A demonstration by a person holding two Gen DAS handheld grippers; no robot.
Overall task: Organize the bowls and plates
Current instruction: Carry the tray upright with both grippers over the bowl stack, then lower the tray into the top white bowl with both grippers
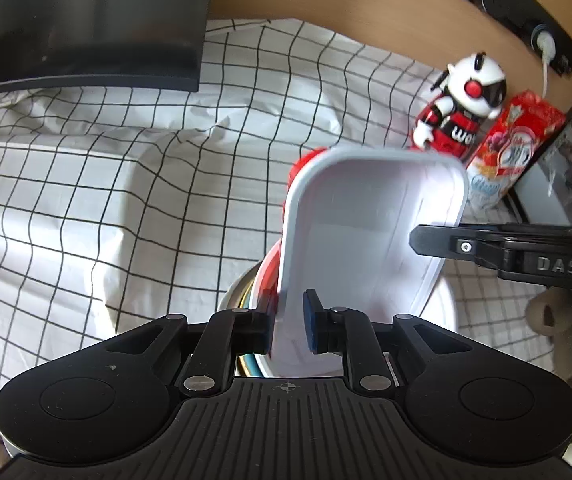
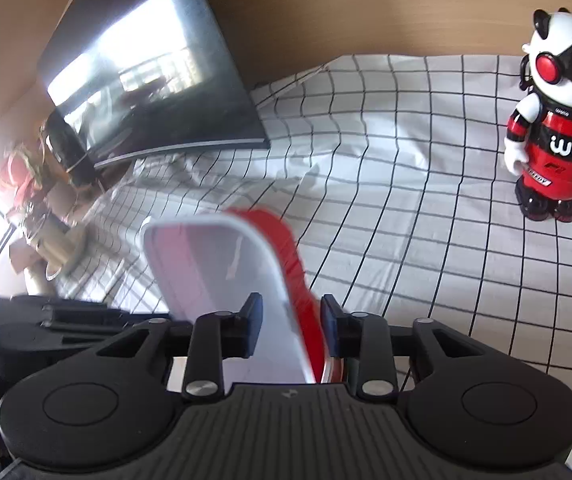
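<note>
- The white tray (image 1: 365,216) looks like smooth, slightly glossy plastic; the red plate (image 2: 286,248) behind it is glossy
- The tablecloth (image 1: 126,200) is matt, creased cloth
- The toy figure (image 2: 553,120) is shiny plastic; the screen (image 2: 146,80) is glossy
- The wall (image 2: 325,8) looks like matt wood

Table surface: white cloth (image 2: 425,240) with black grid lines, creased. Rear wall (image 2: 345,4) — tan wood-grain panel. Dark monitor (image 2: 146,76) standing at the cloth's far edge, screen reflecting bright daylight. Black socket strip (image 1: 525,20) mounted on the wall — white plug inserted.
</note>
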